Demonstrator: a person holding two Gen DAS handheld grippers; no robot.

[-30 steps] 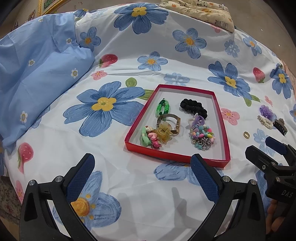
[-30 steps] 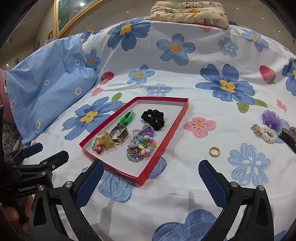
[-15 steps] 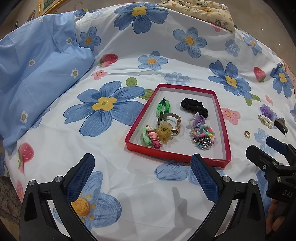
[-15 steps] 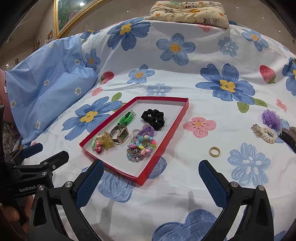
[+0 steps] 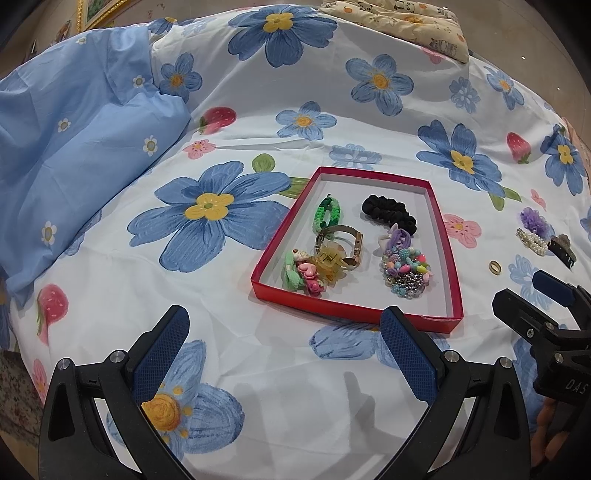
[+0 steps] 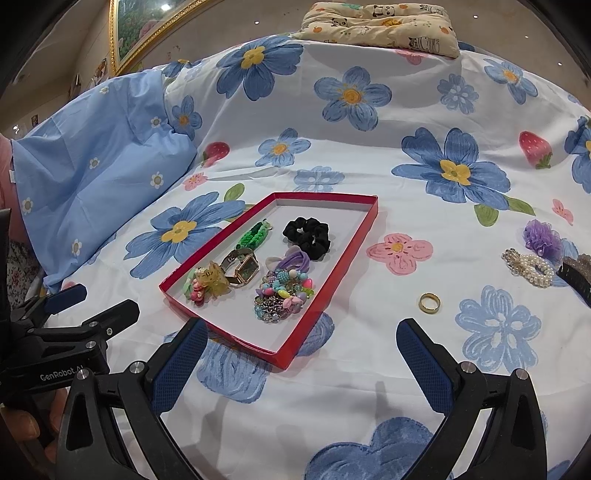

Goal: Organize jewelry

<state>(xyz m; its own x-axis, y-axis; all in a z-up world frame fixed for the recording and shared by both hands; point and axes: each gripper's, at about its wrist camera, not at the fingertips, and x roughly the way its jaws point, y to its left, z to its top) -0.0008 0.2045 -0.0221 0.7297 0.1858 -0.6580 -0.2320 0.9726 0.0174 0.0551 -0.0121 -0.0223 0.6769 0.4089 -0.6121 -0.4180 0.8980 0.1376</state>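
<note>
Now both grippers hang over the flowered bedsheet [image 5: 258,369] with their blue-padded fingers spread wide and nothing between them. From the left wrist camera, the left gripper [image 5: 284,350] sits at 6 o'clock, and the red tray [image 5: 354,315] lies just beyond its right finger, toward 1 o'clock. Inside the tray, a green braided band [image 5: 327,214] lies at 11 o'clock, a black scrunchie [image 5: 388,214] at 1 o'clock, a watch [image 5: 349,242] in the middle, a yellow hair claw [image 5: 330,266] touching the watch, a pink and green clip bundle [image 5: 303,275] at 7 o'clock and a heap of coloured beads [image 5: 406,269] at 5 o'clock with a purple hair tie [image 5: 399,236] at its far edge.

From the right wrist camera, the right gripper [image 6: 301,354] is at 6 o'clock. A gold ring [image 6: 429,303] lies loose on the sheet just past its right finger, at 1 o'clock, outside the tray and apart from its right wall. Further out at 2 o'clock, a pearl clip [image 6: 532,267] lies beside a purple fabric flower [image 6: 541,236], with a dark comb clip [image 6: 576,277] at the picture's edge. A light blue pillow [image 6: 99,155] rests at 10 o'clock, a cream panda cushion [image 6: 380,26] at 12.
</note>
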